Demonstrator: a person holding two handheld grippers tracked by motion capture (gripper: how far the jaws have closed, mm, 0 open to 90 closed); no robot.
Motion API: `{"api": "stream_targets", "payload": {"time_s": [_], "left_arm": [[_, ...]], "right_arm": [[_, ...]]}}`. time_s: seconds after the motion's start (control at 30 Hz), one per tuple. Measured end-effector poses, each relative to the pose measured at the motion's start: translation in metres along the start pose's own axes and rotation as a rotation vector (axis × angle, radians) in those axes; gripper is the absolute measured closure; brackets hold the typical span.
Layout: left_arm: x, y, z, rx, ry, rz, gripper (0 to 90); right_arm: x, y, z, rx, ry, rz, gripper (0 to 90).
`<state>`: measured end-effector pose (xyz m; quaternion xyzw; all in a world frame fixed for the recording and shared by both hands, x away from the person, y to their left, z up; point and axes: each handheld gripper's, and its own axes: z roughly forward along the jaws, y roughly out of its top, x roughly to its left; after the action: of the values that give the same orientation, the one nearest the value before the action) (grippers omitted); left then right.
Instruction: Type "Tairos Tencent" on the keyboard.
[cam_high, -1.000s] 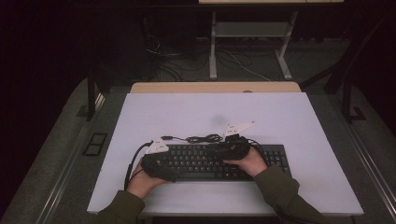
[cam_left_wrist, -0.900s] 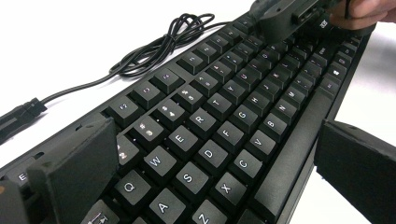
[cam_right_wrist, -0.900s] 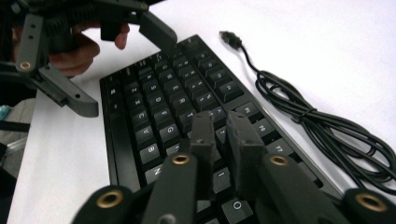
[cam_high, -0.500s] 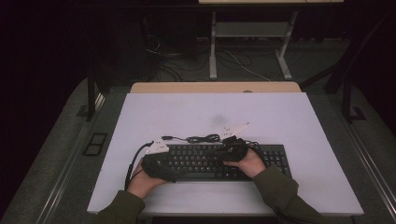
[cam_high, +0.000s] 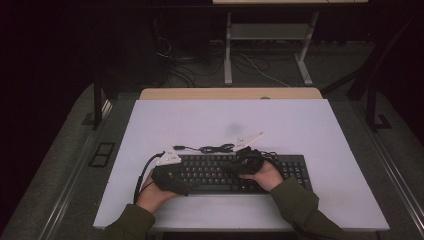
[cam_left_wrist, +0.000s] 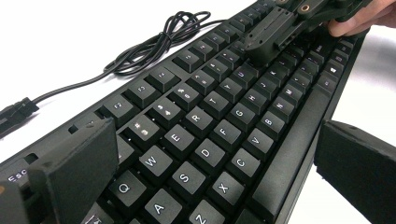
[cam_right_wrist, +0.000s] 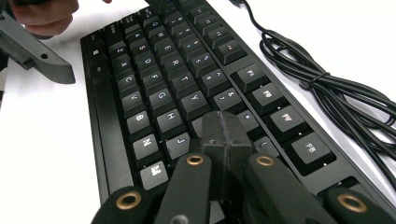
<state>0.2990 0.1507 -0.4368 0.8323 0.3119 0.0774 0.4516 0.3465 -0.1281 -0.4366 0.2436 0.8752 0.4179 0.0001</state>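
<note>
One white table (cam_high: 300, 130) carries a black keyboard (cam_high: 220, 172) near its front edge, in a dark room with a metal frame (cam_high: 265, 35) and loose cords on the floor behind. Behind the keyboard lies its coiled cable (cam_high: 216, 148). At the keyboard's left end the left gripper (cam_left_wrist: 215, 163) stands wide open, its jaws straddling the keyboard's depth with nothing clamped. Over the keyboard's middle keys the right gripper (cam_right_wrist: 225, 133) has its jaws pressed together, their tip down on the keys near J and K, holding nothing.
</note>
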Motion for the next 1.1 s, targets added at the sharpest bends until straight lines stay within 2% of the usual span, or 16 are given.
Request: {"api": "stream_targets", "payload": {"time_s": [0.2, 0.7, 0.93, 1.1], "left_arm": [[0.000, 0.000, 0.001, 0.003, 0.001, 0.003, 0.0], [0.000, 0.000, 0.001, 0.005, 0.000, 0.010, 0.0], [-0.001, 0.000, 0.001, 0.003, 0.001, 0.011, 0.0], [-0.001, 0.001, 0.000, -0.003, 0.001, 0.007, 0.0]], "right_arm": [[0.000, -0.001, 0.002, 0.020, -0.014, -0.006, 89.6], [0.002, 0.000, 0.001, 0.017, -0.015, -0.010, 89.5], [0.002, 0.001, -0.004, -0.017, 0.000, -0.001, 89.2], [0.000, 0.001, -0.008, -0.045, 0.008, 0.007, 80.4]]}}
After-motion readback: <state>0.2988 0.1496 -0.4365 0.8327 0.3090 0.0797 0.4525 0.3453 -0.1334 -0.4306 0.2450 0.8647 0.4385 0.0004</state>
